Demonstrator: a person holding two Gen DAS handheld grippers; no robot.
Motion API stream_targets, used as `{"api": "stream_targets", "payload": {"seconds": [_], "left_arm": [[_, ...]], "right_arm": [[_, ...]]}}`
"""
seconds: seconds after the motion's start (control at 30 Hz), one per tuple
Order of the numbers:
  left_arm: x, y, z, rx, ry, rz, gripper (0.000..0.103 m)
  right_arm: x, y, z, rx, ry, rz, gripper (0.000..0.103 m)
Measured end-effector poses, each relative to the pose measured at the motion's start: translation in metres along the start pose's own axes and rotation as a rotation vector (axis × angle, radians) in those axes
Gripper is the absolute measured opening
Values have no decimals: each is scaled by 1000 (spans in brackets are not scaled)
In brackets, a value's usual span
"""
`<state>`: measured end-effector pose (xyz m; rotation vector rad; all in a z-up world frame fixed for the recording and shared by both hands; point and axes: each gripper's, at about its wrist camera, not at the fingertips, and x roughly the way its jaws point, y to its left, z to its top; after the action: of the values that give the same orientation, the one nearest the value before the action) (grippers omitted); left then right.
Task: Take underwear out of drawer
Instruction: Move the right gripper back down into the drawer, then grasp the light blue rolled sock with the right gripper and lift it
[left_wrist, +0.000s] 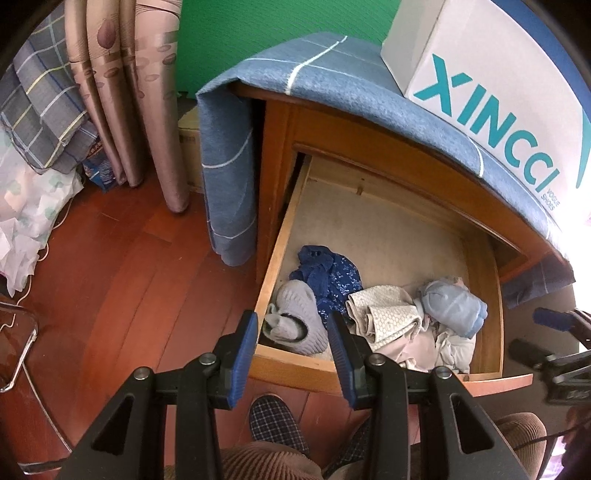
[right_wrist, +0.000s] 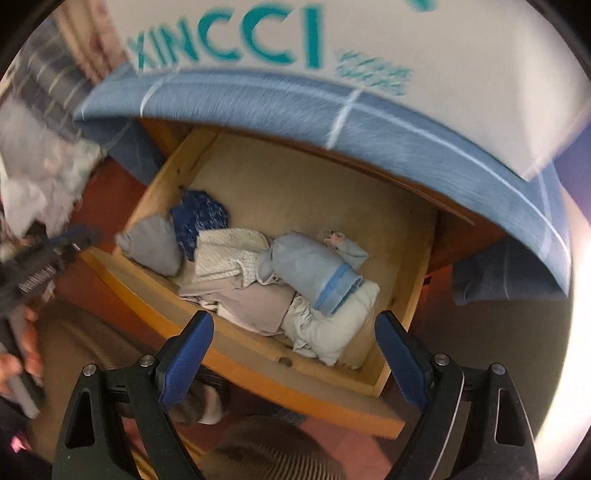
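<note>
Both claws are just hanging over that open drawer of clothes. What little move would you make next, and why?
Probably lower the right gripper a little further onto the light blue roll. That roll lies on top of the pile in the drawer, just ahead of the wide, empty jaws. The left gripper hangs over the drawer's front edge, holding nothing.

Open drawer (left_wrist: 280, 236) holds folded underwear (left_wrist: 391, 317).

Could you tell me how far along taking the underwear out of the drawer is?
Done: the drawer is pulled open. In hand: nothing; the right gripper hangs open over the light blue roll, the left gripper is empty. Left: every garment is in the drawer.
</note>
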<state>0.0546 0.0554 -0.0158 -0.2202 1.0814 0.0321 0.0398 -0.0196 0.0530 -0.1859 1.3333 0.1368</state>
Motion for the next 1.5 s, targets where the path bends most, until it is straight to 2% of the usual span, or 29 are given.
{"api": "stream_targets", "payload": {"seconds": [0.1, 0.17, 0.87, 1.27, 1.33, 1.4, 1.5], "left_arm": [[-1, 4, 1, -21, -5, 0, 40], [-1, 8, 1, -37, -3, -4, 40], [9, 15, 3, -71, 54, -16, 40], [10, 15, 5, -67, 60, -23, 40], [11, 14, 5, -63, 64, -26, 40], [11, 13, 5, -59, 63, -25, 40], [12, 14, 4, -61, 63, -24, 40]], "right_arm": [[19, 5, 3, -40, 36, 0, 76], [32, 7, 7, -54, 57, 1, 74], [102, 12, 35, -186, 130, -39, 74], [137, 20, 37, -309, 179, -147, 75], [145, 20, 37, -319, 197, -163, 72], [153, 18, 39, -317, 215, -194, 62], [150, 7, 44, -258, 215, -178, 50]]}}
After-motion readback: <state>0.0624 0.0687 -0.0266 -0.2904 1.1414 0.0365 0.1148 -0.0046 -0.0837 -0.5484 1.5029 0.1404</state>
